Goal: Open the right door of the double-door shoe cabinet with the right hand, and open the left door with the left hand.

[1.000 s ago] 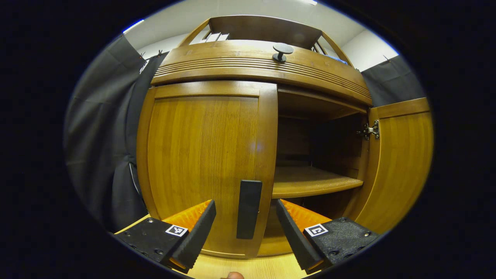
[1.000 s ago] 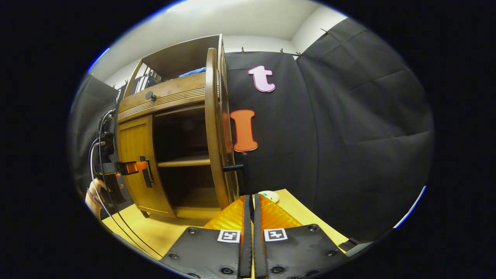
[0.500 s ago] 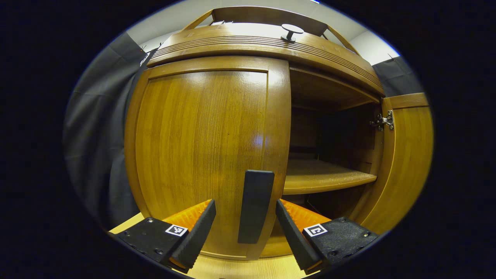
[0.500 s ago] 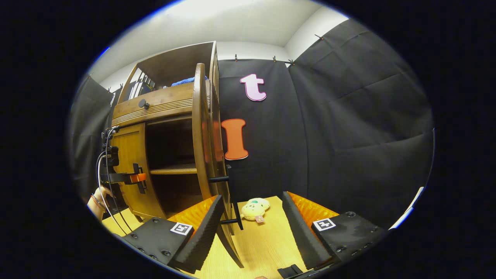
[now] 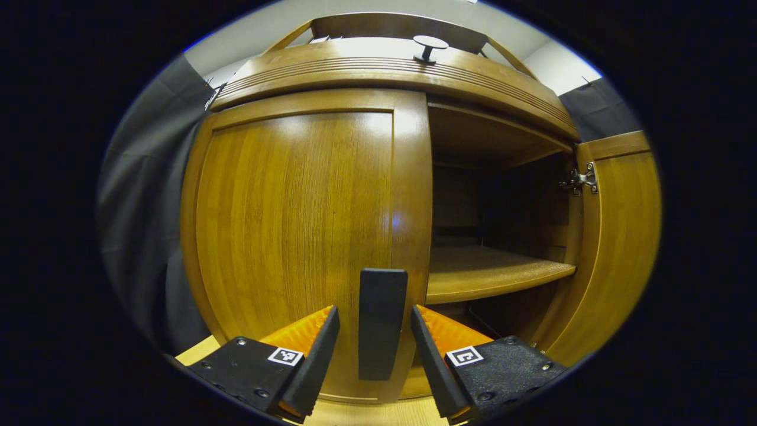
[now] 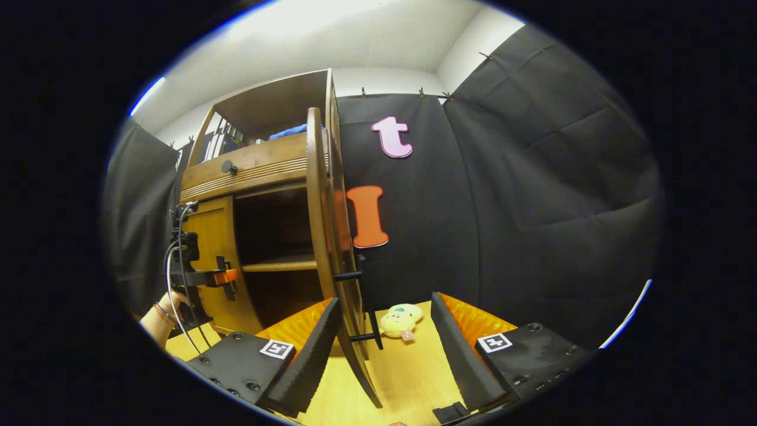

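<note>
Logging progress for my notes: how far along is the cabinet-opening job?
Done: the right door stands swung open, and the right gripper is open, off its handle. In hand: the left gripper straddles the left door's handle, jaws not closed. Left: pulling the left door open.

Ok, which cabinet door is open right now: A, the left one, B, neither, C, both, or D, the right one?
D: the right door is swung out, baring the shelf, while the left door sits flush, its handle between the left gripper's open fingers.
</note>
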The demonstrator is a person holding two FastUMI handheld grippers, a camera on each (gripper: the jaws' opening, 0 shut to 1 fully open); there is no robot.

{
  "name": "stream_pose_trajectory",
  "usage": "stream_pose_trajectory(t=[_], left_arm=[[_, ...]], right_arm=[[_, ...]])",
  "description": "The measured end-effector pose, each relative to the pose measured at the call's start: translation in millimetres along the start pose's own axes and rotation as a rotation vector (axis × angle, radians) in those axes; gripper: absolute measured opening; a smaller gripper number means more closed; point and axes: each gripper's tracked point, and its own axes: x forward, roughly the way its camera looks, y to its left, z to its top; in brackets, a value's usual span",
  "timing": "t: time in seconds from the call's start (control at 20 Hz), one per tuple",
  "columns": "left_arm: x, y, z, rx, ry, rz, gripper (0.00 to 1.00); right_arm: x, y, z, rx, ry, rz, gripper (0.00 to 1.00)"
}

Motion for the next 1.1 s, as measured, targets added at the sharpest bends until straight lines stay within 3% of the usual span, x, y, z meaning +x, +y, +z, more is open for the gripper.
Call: stream_pose_trajectory(t=[0.1,0.25,0.3,0.35,0.4,0.45,0.7,0.85,0.95,1.0,1.1], left_arm=[[3.7,1.3,-0.8,-0.003,0.007,-0.014,0.70],[2.3,-1.4,0.1,0.000,0.003,-0.028,0.37],[0.8,-1.0,-0.1,0.002,0.000,-0.036,0.34],[-1.0,0.1,-0.4,-0.006,0.000,-0.039,0.31],[-5.9,0.2,0.0,-0.013,0.000,-0.043,0.27],[-10.5,-0.5,-0.6,-0.007,0.004,-0.050,0.24],[-43.0,2.3,-0.8,0.002,0.005,-0.122,0.22],[-71.9,11.7,1.1,-0.002,0.006,-0.152,0.20],[-90.9,23.3,4.1,0.000,0.010,-0.162,0.19],[-99.2,26.0,3.5,-0.001,0.012,-0.168,0.19],[-116.5,36.6,4.8,-0.003,0.015,-0.175,0.22]], right_arm=[[-3.5,4.0,0.9,-0.015,-0.006,0.006,1.00],[-6.9,9.7,2.1,-0.017,-0.007,0.018,1.00],[-7.6,11.4,1.9,-0.014,-0.005,0.022,0.98],[-8.3,12.8,1.8,-0.014,-0.004,0.023,0.89],[-8.7,13.2,1.2,-0.016,-0.003,0.019,0.98],[-10.1,13.4,0.9,-0.017,-0.002,0.014,0.98],[-23.2,23.3,3.7,-0.018,-0.006,0.012,1.00],[-31.2,34.2,6.3,-0.016,-0.007,0.023,0.93],[-35.7,41.2,7.2,-0.011,-0.005,0.028,1.00],[-37.7,46.2,6.9,-0.009,-0.001,0.033,0.94],[-43.0,56.7,5.7,-0.006,0.005,0.047,0.98]])
